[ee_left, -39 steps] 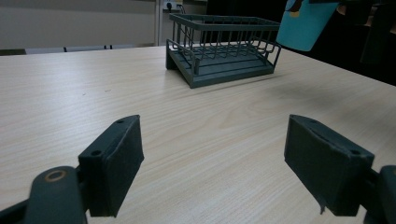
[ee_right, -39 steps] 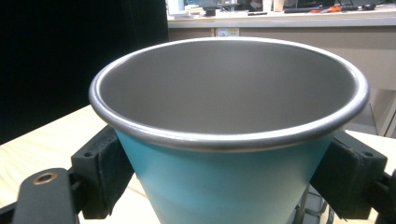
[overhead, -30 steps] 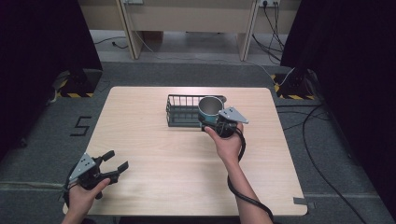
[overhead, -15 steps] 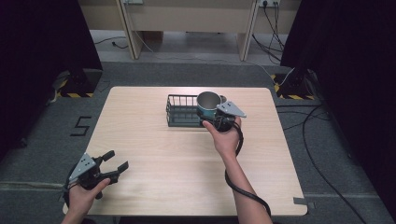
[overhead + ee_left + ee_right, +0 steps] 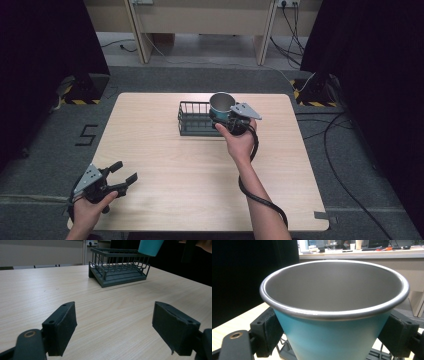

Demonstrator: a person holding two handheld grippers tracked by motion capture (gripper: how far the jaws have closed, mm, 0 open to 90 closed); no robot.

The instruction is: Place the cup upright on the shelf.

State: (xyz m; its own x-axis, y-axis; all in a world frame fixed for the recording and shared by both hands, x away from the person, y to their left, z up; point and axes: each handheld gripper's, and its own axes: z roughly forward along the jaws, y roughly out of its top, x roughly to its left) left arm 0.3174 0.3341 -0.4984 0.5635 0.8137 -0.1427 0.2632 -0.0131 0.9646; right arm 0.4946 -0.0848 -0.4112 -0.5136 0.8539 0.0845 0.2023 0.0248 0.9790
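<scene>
cup [image 5: 221,104]: carried up and further over the wire basket [image 5: 192,120]
right gripper [image 5: 227,117]: moved with it, closer to basket

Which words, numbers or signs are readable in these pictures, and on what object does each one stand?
"5": dark mark on the grey floor, left of the table.
No readable text on the cup, the wire basket, or either gripper.
Items on the far desk in the right gripper view: too blurred to read.

Even overhead light falls on the pale table [image 5: 165,165]; black curtains stay dark at both sides. Shadows are soft. The cup [image 5: 334,315] rim glints; its near wall blurs slightly.
</scene>
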